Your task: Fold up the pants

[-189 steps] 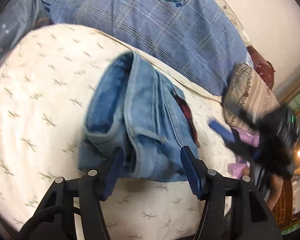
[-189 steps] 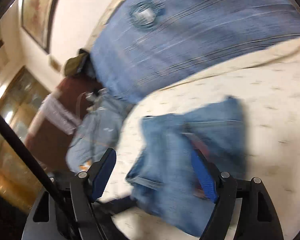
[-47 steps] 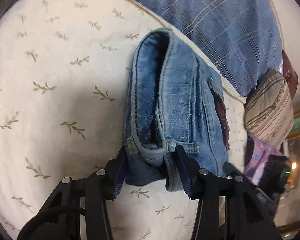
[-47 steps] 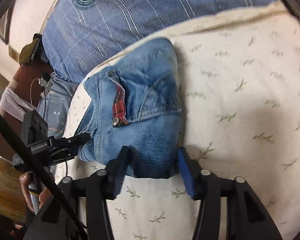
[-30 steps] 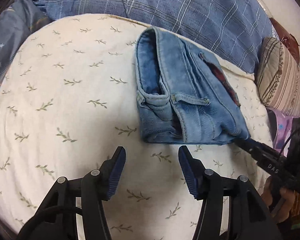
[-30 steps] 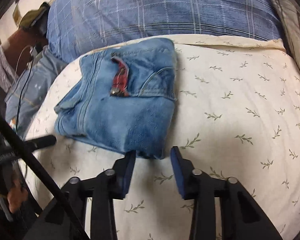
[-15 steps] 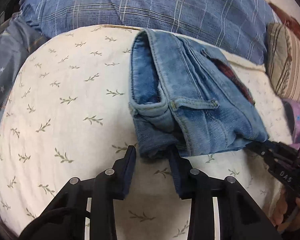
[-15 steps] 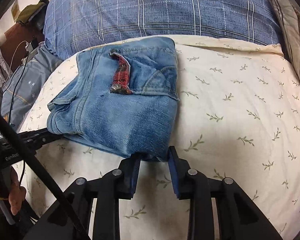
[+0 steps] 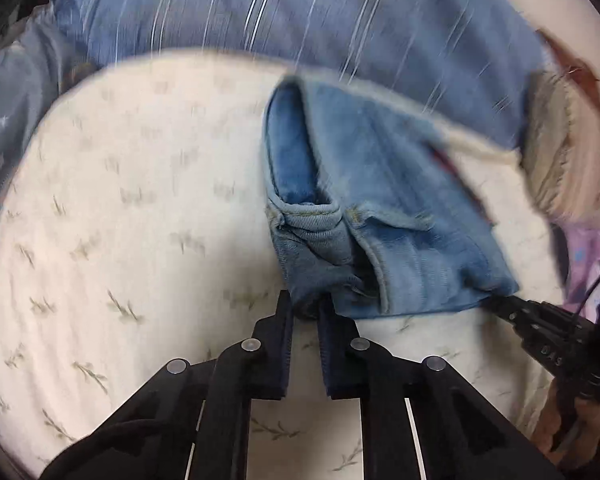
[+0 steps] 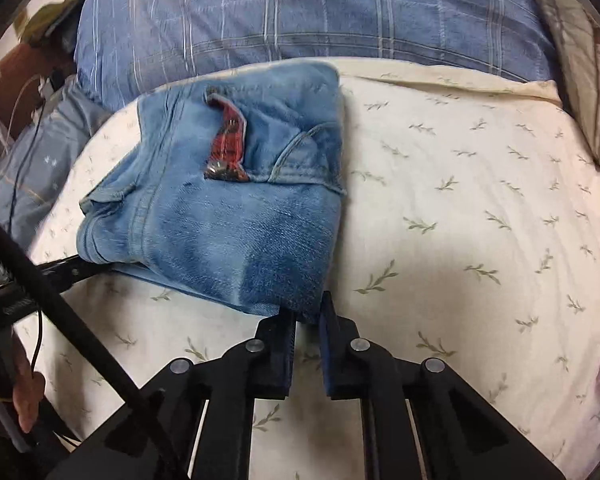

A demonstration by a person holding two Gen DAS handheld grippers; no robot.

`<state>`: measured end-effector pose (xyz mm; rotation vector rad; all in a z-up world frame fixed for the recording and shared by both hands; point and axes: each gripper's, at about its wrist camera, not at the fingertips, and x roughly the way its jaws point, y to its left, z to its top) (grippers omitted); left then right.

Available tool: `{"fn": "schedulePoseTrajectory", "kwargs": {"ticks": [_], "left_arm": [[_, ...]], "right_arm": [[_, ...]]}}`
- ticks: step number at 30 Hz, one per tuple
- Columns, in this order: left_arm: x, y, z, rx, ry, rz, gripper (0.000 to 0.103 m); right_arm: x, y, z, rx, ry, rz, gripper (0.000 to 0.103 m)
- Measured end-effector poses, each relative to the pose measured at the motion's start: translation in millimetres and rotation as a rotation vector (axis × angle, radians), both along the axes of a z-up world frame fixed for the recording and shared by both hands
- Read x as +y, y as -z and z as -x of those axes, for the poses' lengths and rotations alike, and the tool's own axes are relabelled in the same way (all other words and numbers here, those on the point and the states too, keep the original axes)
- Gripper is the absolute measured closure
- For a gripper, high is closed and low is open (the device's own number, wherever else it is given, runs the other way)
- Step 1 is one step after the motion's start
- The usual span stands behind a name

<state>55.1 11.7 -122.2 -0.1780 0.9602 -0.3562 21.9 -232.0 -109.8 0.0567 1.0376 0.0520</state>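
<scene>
Where both grippers hung clear a second ago, the left gripper (image 9: 306, 308) is closing on the folded jeans' (image 10: 228, 216) near corner, the right gripper (image 10: 308, 314) pinches their edge, on the leaf-print bedsheet (image 10: 480, 216)

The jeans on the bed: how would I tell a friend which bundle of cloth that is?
Start from the cream bedsheet printed with small green sprigs, in front of the big blue plaid pillow. On it lies the folded bundle of light blue denim jeans, its near edge pinched by two black claws. It is the only denim there, with a red plaid strip showing on top.
</scene>
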Motion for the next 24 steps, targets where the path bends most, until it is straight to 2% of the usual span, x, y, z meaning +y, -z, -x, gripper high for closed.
{"fn": "schedulePoseTrajectory", "kwargs": {"ticks": [1, 3, 5, 8, 9, 10, 11, 13, 15, 16, 17, 19, 21, 22, 24], "left_arm": [[-3.6, 3.1, -0.4, -0.004, 0.005, -0.031, 0.092], [-9.9, 21.5, -5.1, 0.065, 0.004, -0.069, 0.092], [-12.7, 14.5, -2.5, 0.039, 0.012, -0.091, 0.091], [-7.6, 10.8, -2.1, 0.068, 0.005, -0.063, 0.087], [-4.2, 9.7, -1.5, 0.088, 0.011, -0.037, 0.082], [-1.4, 6.5, -0.2, 0.099, 0.024, -0.008, 0.078], [3.7, -0.4, 2.0, 0.093, 0.036, 0.026, 0.074], [15.1, -17.9, 8.8, 0.04, 0.042, 0.062, 0.068], [28.4, -37.7, 18.4, -0.028, 0.042, 0.129, 0.044], [34.1, -45.7, 21.7, -0.065, 0.021, 0.16, 0.037], [37.4, -52.7, 22.6, -0.091, 0.005, 0.175, 0.028], [37.3, -60.7, 15.0, -0.087, 0.003, 0.179, 0.028], [29.7, -67.6, -2.8, -0.058, 0.009, 0.177, 0.028], [21.3, -71.4, -14.9, -0.041, 0.006, 0.151, 0.028], [-1.2, -70.1, -46.4, 0.005, 0.031, 0.057, 0.035]], "right_arm": [[-0.2, -4.3, 2.1, -0.02, -0.005, 0.007, 0.095], [-4.2, 7.0, -3.4, 0.021, 0.003, -0.013, 0.094], [-2.5, 12.4, -4.5, 0.037, 0.0, 0.003, 0.093], [-1.4, 5.2, -1.9, 0.024, -0.021, 0.007, 0.089], [-2.7, 2.1, 0.0, 0.025, -0.023, 0.0, 0.088], [-5.0, -2.0, 1.5, 0.027, -0.03, -0.02, 0.082], [-7.9, -7.2, 3.7, 0.025, -0.053, -0.058, 0.07], [-15.6, -22.2, 10.9, -0.006, -0.096, -0.134, 0.053], [-25.8, -39.7, 17.6, -0.067, -0.097, -0.19, 0.047], [-31.7, -45.2, 18.9, -0.088, -0.085, -0.227, 0.038], [-39.8, -48.2, 18.6, -0.101, -0.065, -0.284, 0.035], [-49.6, -47.3, 9.0, -0.078, -0.019, -0.388, 0.035], [-51.9, -47.0, -8.6, -0.041, 0.012, -0.43, 0.035], [-50.7, -46.9, -18.2, -0.022, 0.031, -0.426, 0.035], [-51.3, -45.1, -45.8, 0.006, 0.055, -0.456, 0.035]]}}
